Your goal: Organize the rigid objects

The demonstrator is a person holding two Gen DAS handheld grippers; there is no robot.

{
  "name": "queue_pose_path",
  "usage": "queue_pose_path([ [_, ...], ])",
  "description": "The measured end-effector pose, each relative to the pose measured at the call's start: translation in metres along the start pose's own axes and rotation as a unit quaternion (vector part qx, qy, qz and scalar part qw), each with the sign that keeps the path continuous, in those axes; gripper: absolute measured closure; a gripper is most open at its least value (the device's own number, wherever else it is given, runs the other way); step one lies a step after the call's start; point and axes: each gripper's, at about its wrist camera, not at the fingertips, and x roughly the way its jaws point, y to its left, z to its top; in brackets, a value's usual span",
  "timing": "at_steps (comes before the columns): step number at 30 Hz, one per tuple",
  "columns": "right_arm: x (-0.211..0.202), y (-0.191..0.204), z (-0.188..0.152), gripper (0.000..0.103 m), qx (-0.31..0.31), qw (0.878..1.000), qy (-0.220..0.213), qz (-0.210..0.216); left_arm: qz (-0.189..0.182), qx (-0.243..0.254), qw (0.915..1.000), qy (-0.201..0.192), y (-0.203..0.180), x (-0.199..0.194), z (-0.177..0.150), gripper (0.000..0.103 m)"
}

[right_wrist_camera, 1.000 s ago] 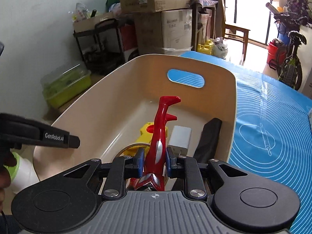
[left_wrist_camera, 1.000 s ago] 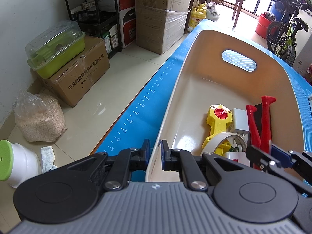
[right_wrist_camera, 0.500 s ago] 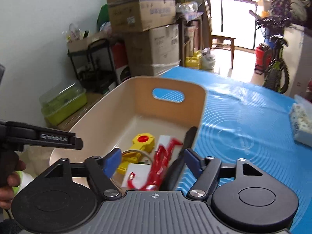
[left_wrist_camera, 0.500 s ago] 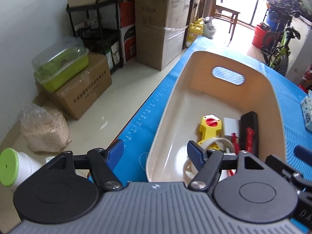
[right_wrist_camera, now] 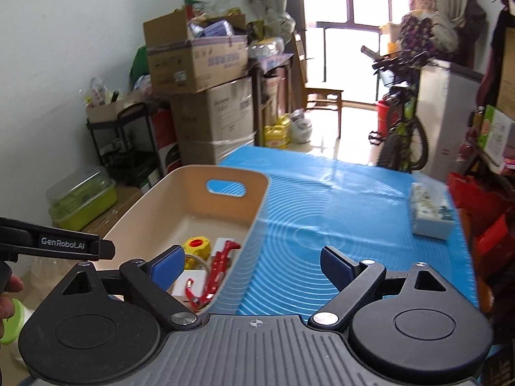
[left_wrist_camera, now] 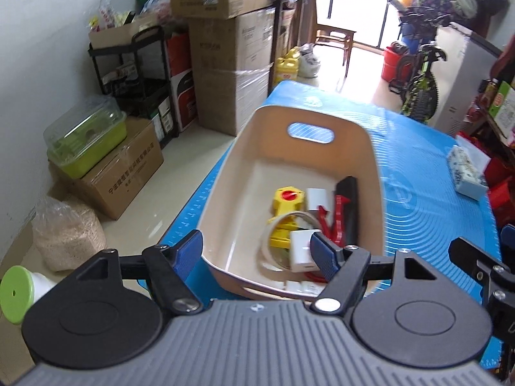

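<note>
A beige bin (left_wrist_camera: 376, 173) with handle slots stands on the blue mat (right_wrist_camera: 338, 212). Inside lie red pliers (left_wrist_camera: 336, 215), a yellow tool (left_wrist_camera: 288, 199), a white adapter (left_wrist_camera: 317, 197), a black case (left_wrist_camera: 347, 199) and a tape roll (left_wrist_camera: 273, 234). My left gripper (left_wrist_camera: 256, 244) hangs open above the bin's near end, holding nothing. My right gripper (right_wrist_camera: 252, 255) is above the bin's right rim (right_wrist_camera: 257, 212). Its jaws are opening with nothing between them. The red pliers (right_wrist_camera: 219, 267) lie below its left finger.
A tissue packet (right_wrist_camera: 429, 212) lies at the mat's right edge. Left of the table, on the floor, are cardboard boxes (left_wrist_camera: 122, 173), a green container (left_wrist_camera: 87, 141), a grain sack (left_wrist_camera: 67, 234) and a green-lidded jar (left_wrist_camera: 16, 292). A bicycle (right_wrist_camera: 402, 135) stands beyond the far end.
Both grippers opened and drew up and back from the bin. The right one let go of the red pliers, which now lie in the bin. The left jaws left the bin's near rim.
</note>
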Motion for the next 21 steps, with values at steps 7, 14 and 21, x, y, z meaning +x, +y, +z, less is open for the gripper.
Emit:
queue_pose_path([
  [7,-0.041,-0.022,-0.015,0.009,0.006,0.999,-0.014,-0.035,-0.019,0.017,0.9996,-0.015,-0.024,-0.026,-0.013,0.027],
  [14,-0.075,-0.04,-0.04,0.009,0.027,0.998,-0.015,-0.058,-0.035,0.044,0.9981,-0.025,-0.046,-0.048,-0.033,0.026],
  [21,-0.101,-0.043,-0.063,0.009,0.044,0.996,-0.019,-0.073,-0.039,0.061,0.9967,-0.037,-0.055,-0.062,-0.056,0.024],
])
